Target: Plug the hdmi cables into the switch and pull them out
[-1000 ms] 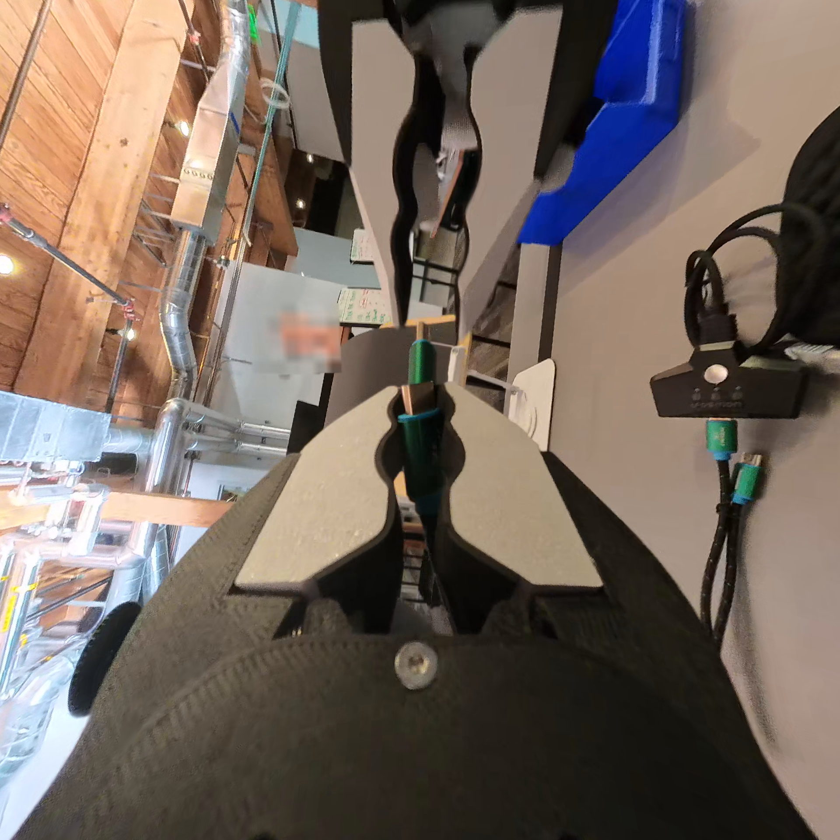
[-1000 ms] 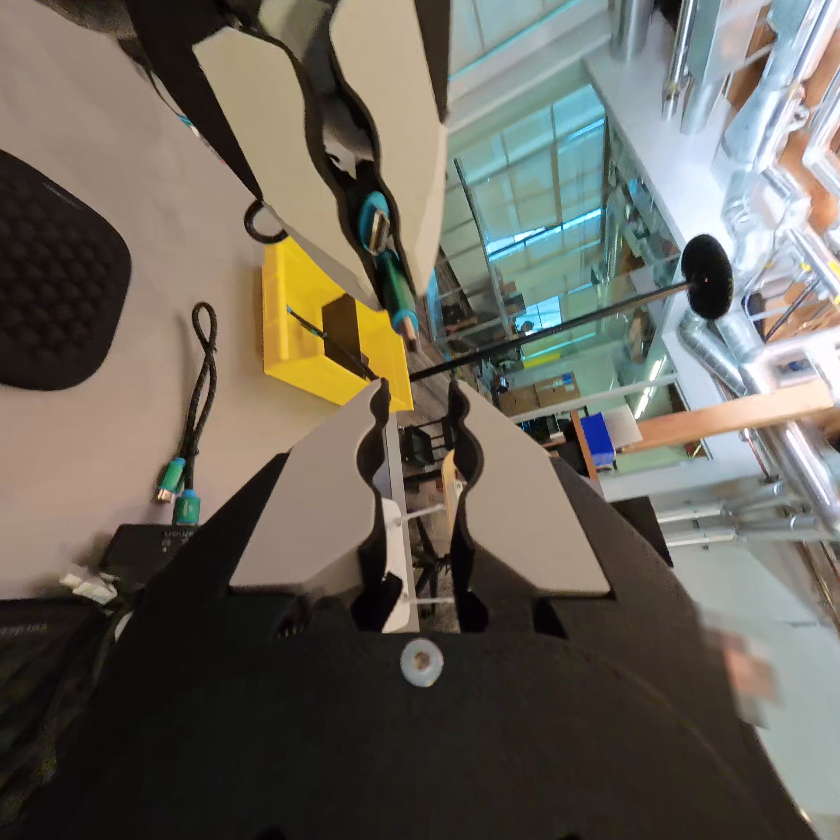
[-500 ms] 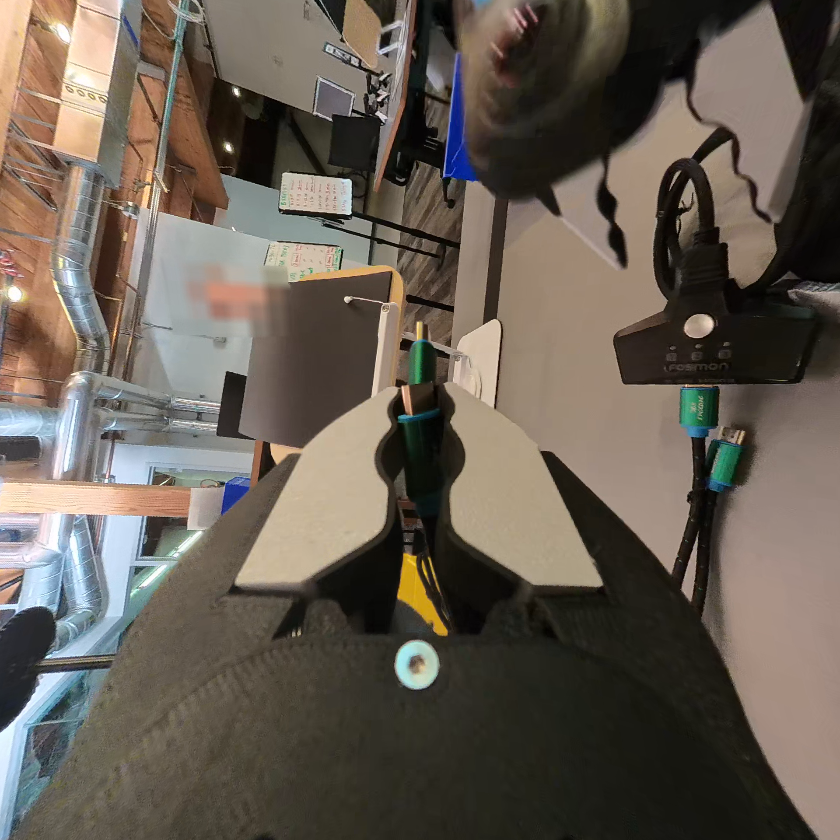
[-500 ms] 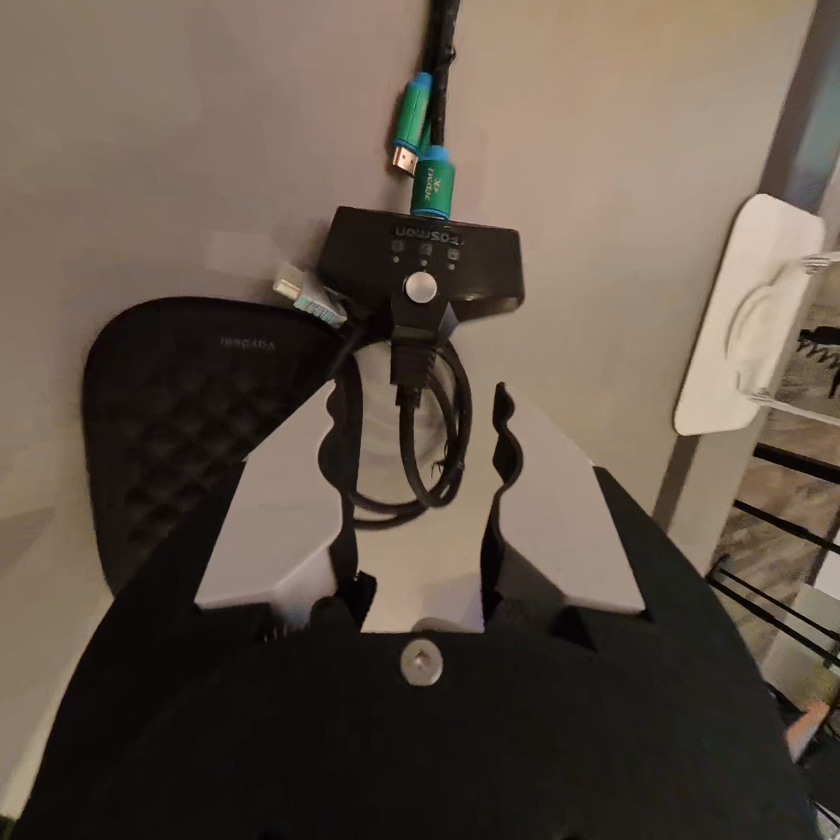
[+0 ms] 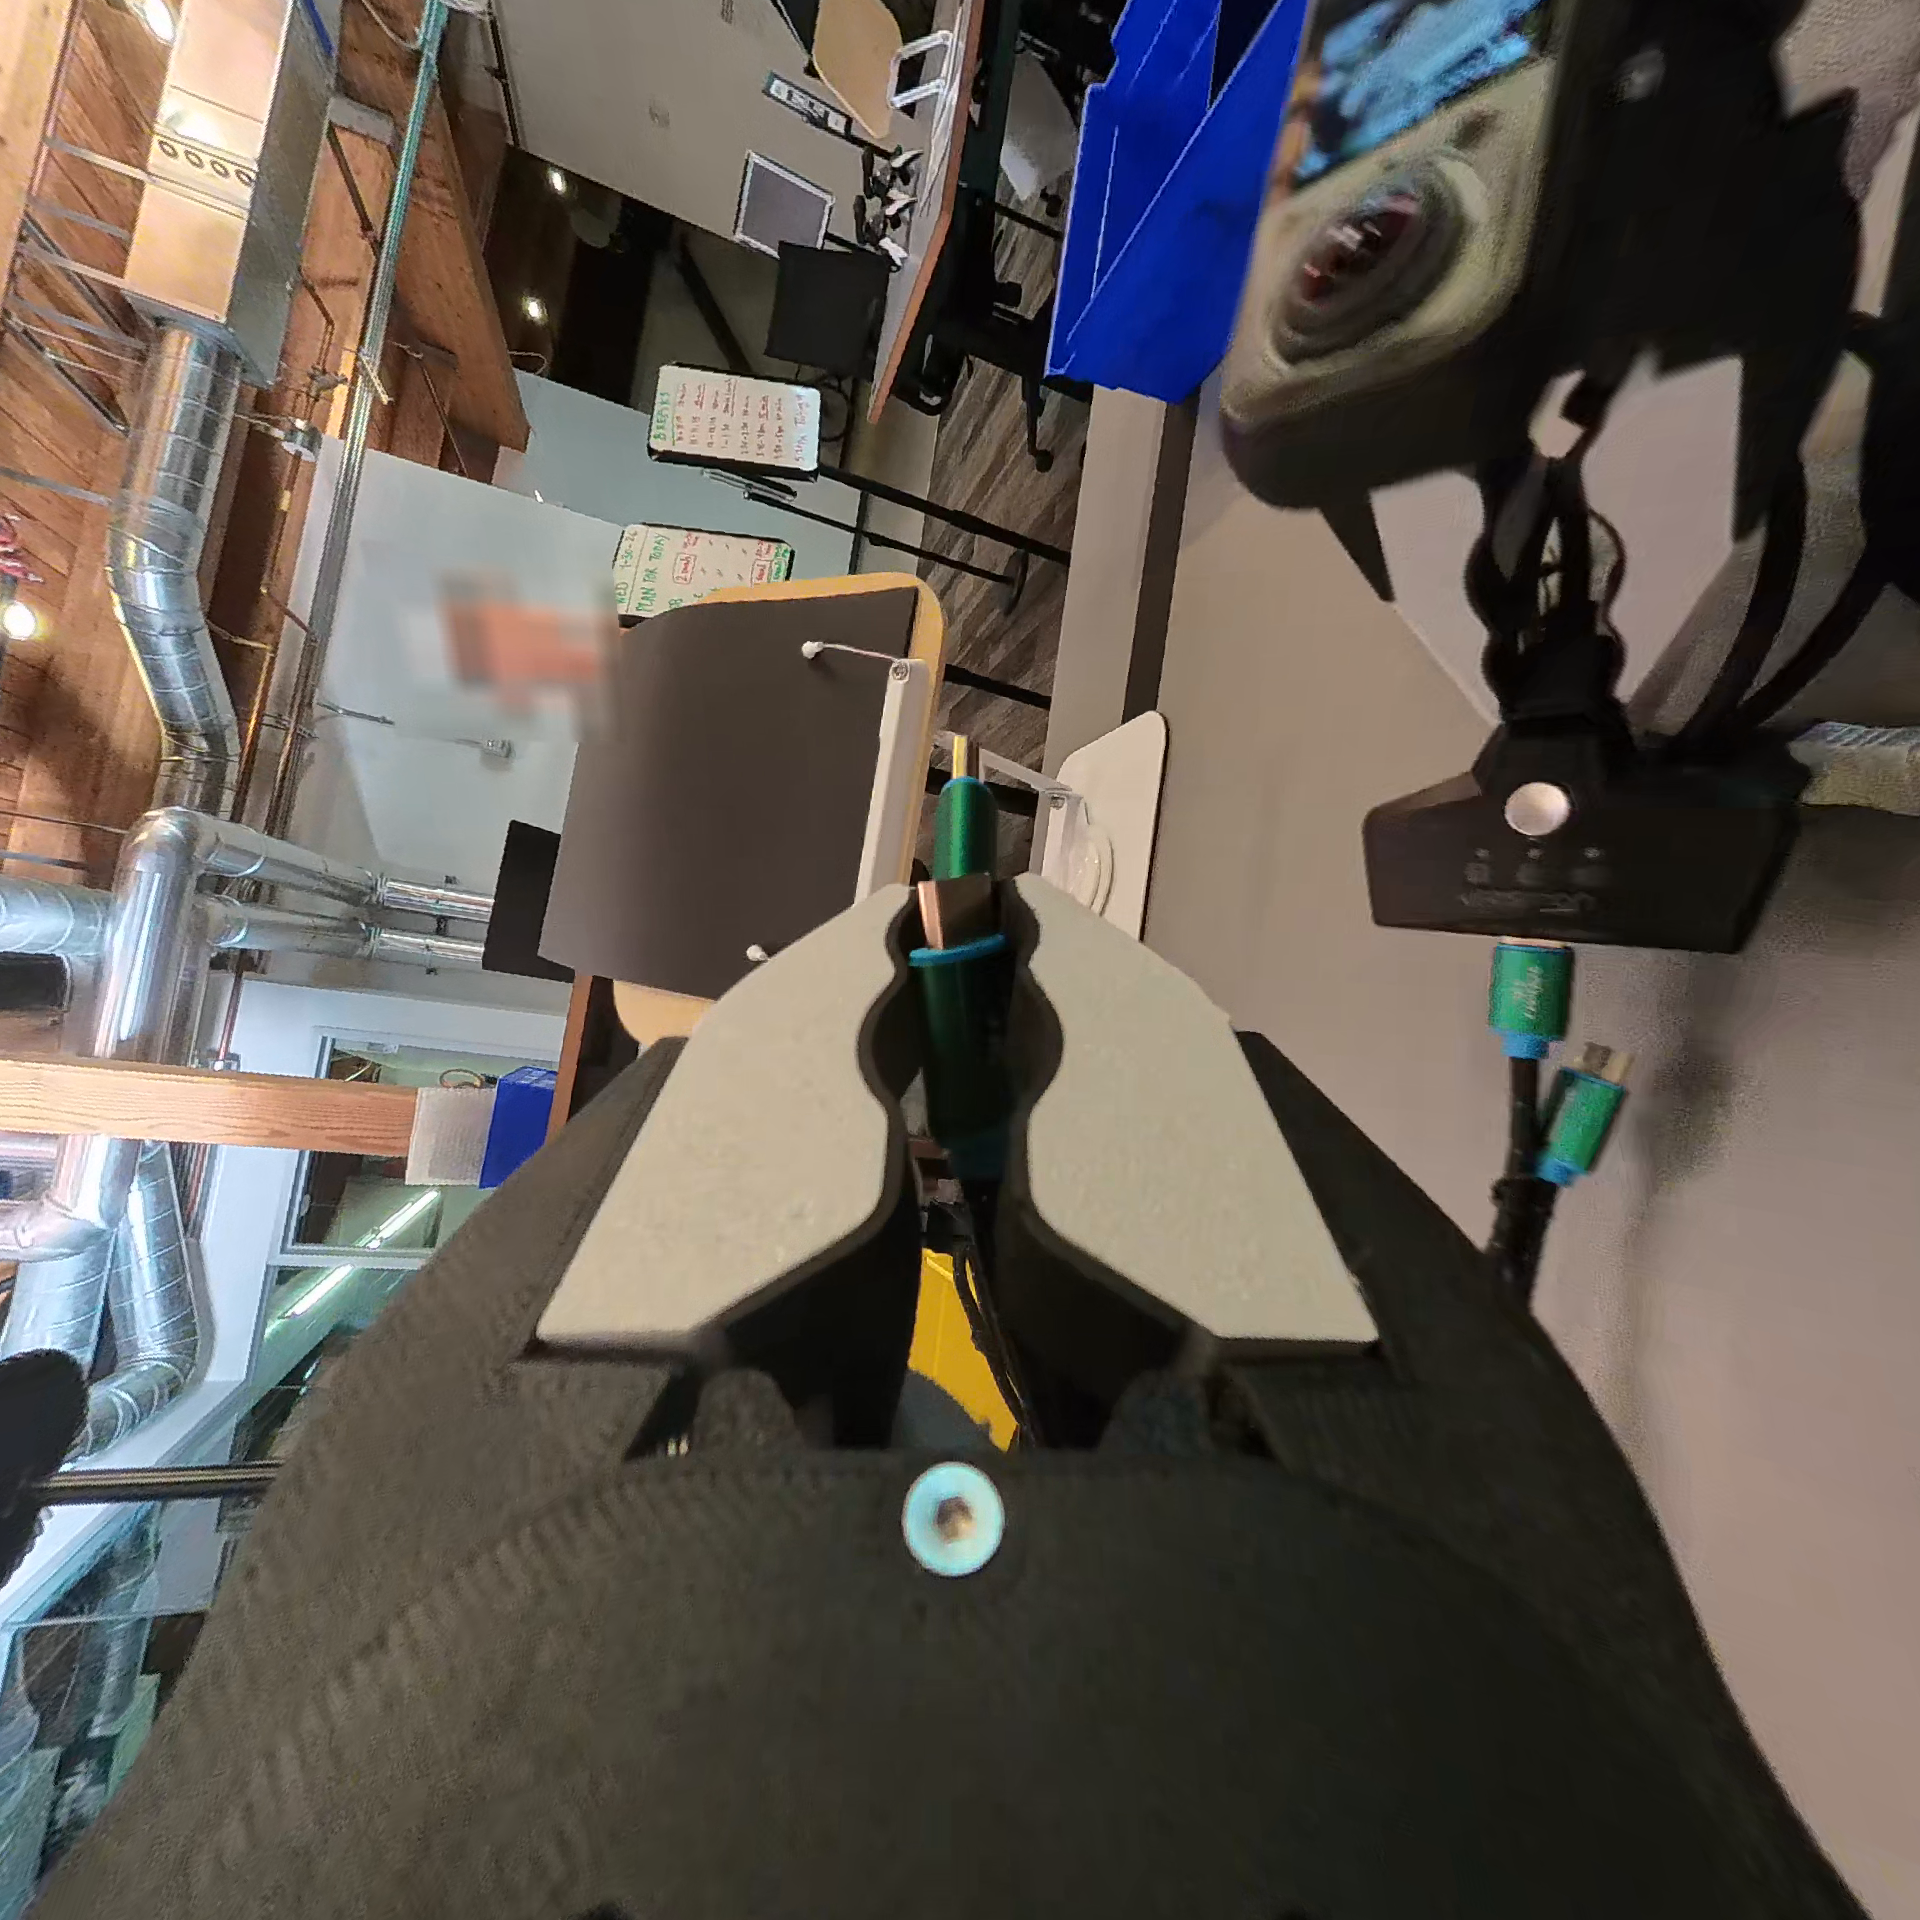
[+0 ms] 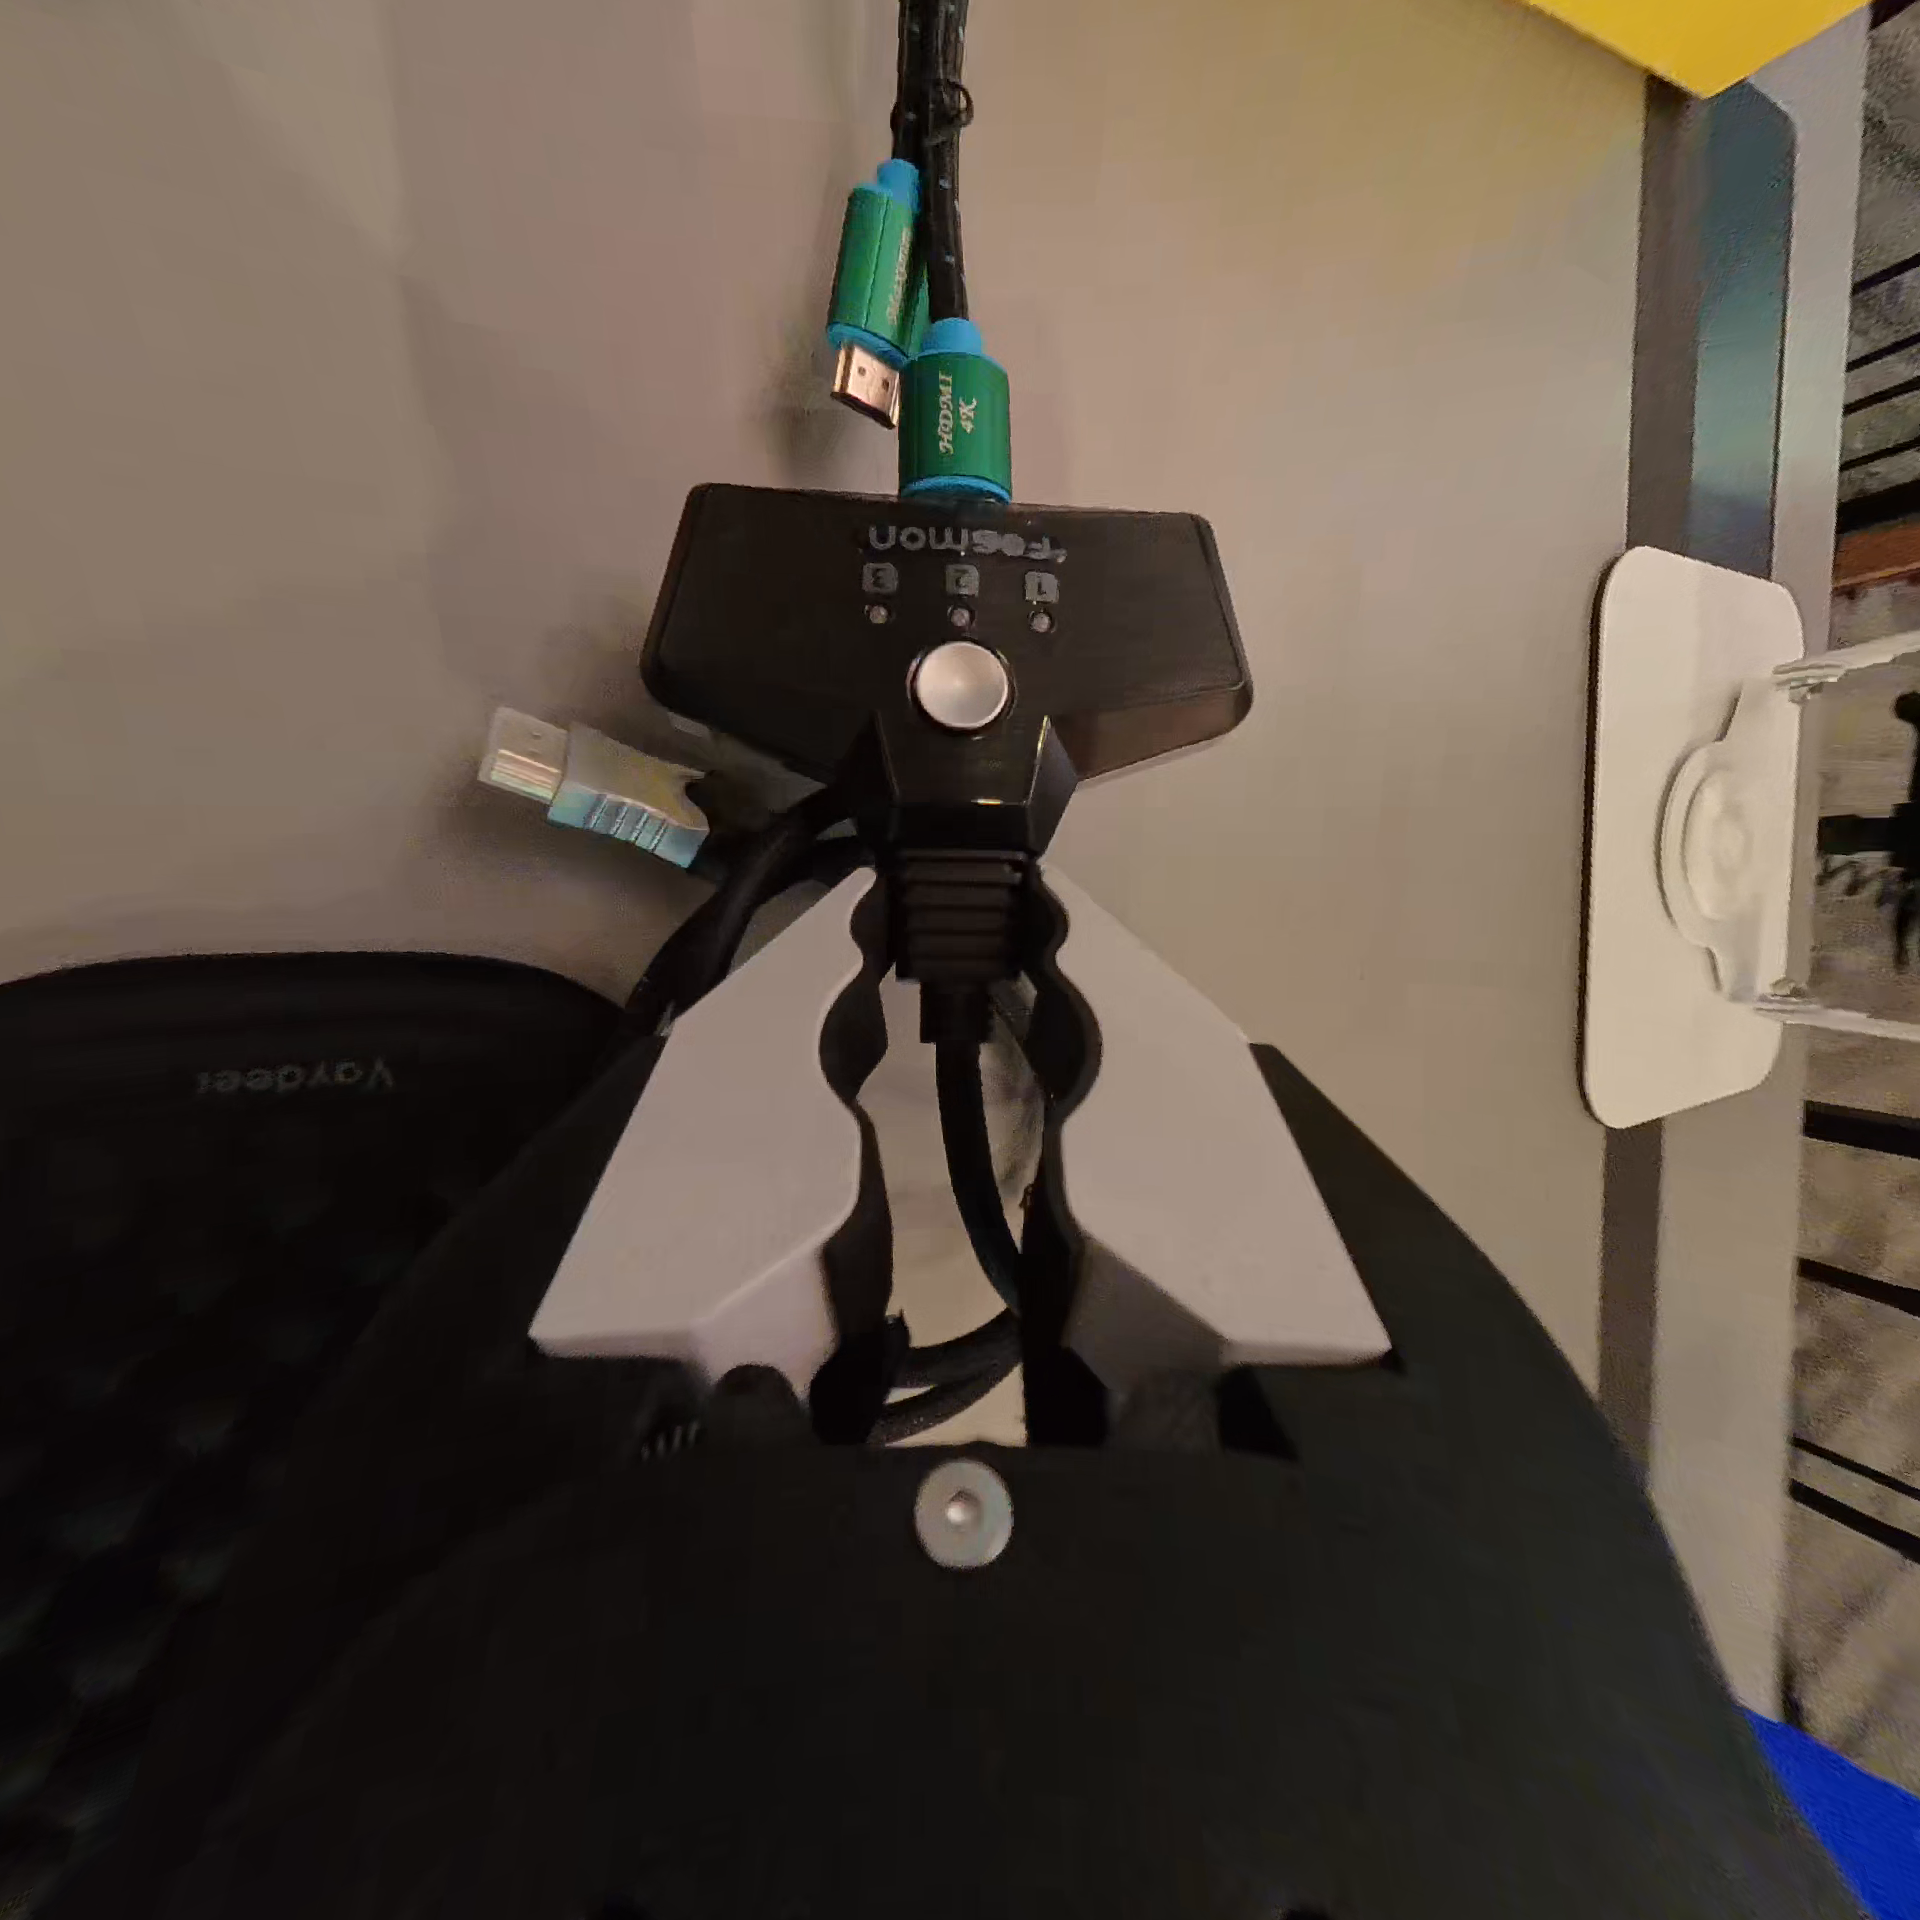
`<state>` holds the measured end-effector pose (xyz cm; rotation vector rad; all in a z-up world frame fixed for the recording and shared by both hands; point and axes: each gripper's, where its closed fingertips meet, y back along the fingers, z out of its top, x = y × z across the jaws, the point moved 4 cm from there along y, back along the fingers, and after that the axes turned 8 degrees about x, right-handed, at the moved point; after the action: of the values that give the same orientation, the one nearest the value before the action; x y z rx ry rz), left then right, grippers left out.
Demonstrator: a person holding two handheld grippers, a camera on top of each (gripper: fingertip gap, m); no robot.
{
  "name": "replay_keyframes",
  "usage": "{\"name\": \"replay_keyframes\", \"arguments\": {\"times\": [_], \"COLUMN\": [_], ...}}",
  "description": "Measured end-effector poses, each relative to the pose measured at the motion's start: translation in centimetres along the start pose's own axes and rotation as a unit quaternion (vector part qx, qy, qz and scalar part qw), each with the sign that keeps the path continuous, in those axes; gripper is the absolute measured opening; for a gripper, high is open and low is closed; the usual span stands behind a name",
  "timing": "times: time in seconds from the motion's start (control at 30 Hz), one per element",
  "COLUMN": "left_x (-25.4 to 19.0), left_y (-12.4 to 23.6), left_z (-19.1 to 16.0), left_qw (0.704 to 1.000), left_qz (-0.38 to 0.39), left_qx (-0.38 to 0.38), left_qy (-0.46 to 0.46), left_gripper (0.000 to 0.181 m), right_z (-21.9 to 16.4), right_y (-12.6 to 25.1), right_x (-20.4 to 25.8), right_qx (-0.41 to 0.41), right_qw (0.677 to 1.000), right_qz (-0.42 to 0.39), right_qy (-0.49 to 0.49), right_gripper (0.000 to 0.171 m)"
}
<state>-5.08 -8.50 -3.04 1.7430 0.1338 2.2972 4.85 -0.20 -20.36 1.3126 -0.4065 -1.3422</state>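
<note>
The black HDMI switch (image 6: 945, 634) lies on the grey table, with one green HDMI plug (image 6: 956, 416) seated in its far side and a second green plug (image 6: 873, 301) loose beside it. My right gripper (image 6: 961, 904) is closed around the ribbed black cable boot (image 6: 961, 925) at the switch's near side. My left gripper (image 5: 961, 914) is shut on a green HDMI plug (image 5: 961, 1029) and holds it in the air to the left of the switch (image 5: 1569, 862). A second green connector (image 5: 964, 831) sticks out past the fingertips.
A silver-and-teal plug (image 6: 582, 779) lies at the switch's left. A black textured pad (image 6: 208, 1195) lies near left. A white mount (image 6: 1704, 831) sticks at the table's right edge. A yellow bin (image 6: 1714, 62) and blue bins (image 5: 1153, 208) stand farther off. There is about 20 centimetres between the tips of the two grippers. To the white mount (image 6: 1704, 831): right tips about 35 centimetres, left tips about 45 centimetres.
My right gripper swung from facing the room down onto the switch and narrowed around its cable boot. My left gripper kept its green plug and turned a little toward the switch.
</note>
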Motion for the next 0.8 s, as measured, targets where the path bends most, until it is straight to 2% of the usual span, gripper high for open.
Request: {"name": "replay_keyframes", "arguments": {"times": [0.17, 0.4, 0.6, 0.8], "left_x": [-0.4, -1.3, -3.7, -5.5], "left_y": [0.4, 1.6, 1.1, -0.1], "left_z": [0.2, 2.2, 3.6, 4.4], "left_qw": [1.000, 0.999, 0.992, 0.987], "left_qz": [-0.008, -0.005, 0.009, 0.019], "left_qx": [-0.008, -0.016, 0.009, 0.029], "left_qy": [-0.005, -0.050, -0.125, -0.157], "left_gripper": [0.012, 0.012, 0.012, 0.012], "right_z": [-0.2, -0.9, -1.9, -1.9], "right_y": [2.6, 7.5, 10.5, 11.0], "right_x": [-1.1, -2.4, -2.8, -2.2], "right_qx": [-0.100, -0.218, -0.244, -0.229], "right_qw": [0.992, 0.963, 0.953, 0.955], "right_qz": [0.044, 0.111, 0.137, 0.154], "right_qy": [-0.060, -0.112, -0.119, -0.107], "right_gripper": [0.021, 0.020, 0.020, 0.021]}}
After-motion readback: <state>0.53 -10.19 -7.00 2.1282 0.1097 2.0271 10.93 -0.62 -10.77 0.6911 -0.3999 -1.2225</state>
